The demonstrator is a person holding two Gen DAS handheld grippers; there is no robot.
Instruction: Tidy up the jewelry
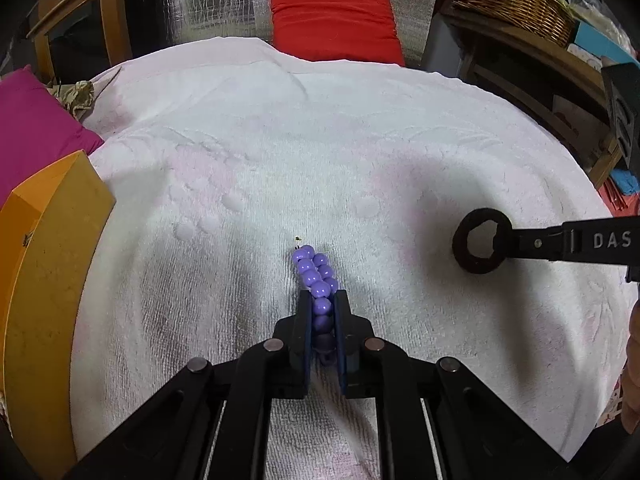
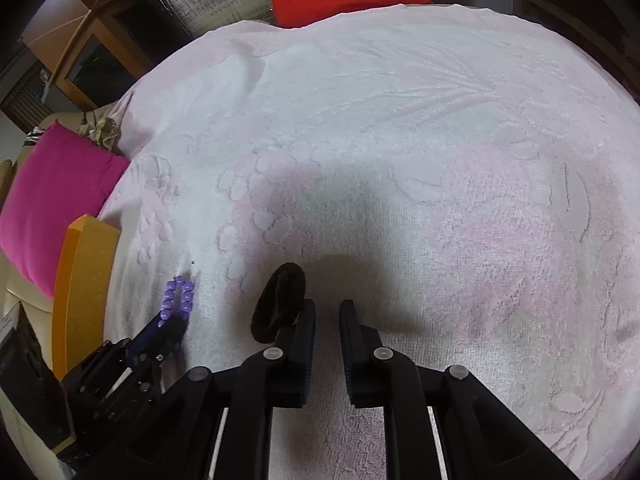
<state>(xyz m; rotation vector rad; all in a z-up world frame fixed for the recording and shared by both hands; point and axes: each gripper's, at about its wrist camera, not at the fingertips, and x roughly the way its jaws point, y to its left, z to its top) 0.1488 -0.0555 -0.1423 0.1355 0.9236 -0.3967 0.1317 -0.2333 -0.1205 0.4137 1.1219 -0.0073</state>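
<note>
My left gripper (image 1: 323,300) is shut on a purple bead bracelet (image 1: 316,276), squeezed flat between the fingers, its loop sticking out forward over the white towel (image 1: 280,152). The bracelet (image 2: 178,298) and left gripper (image 2: 168,326) also show at the left of the right wrist view. A black hair tie (image 1: 482,246) hangs on the left finger (image 2: 306,320) of my right gripper (image 2: 327,312), outside the gap between the jaws. Those jaws stand a little apart with nothing between them. In the right wrist view the hair tie (image 2: 280,300) drapes over that fingertip.
An orange box (image 1: 48,280) stands at the towel's left edge and also shows in the right wrist view (image 2: 82,280). A pink cushion (image 1: 36,132) lies behind it. A red cushion (image 1: 334,16) lies beyond the towel. A wicker basket (image 1: 512,0) sits on shelving at the right.
</note>
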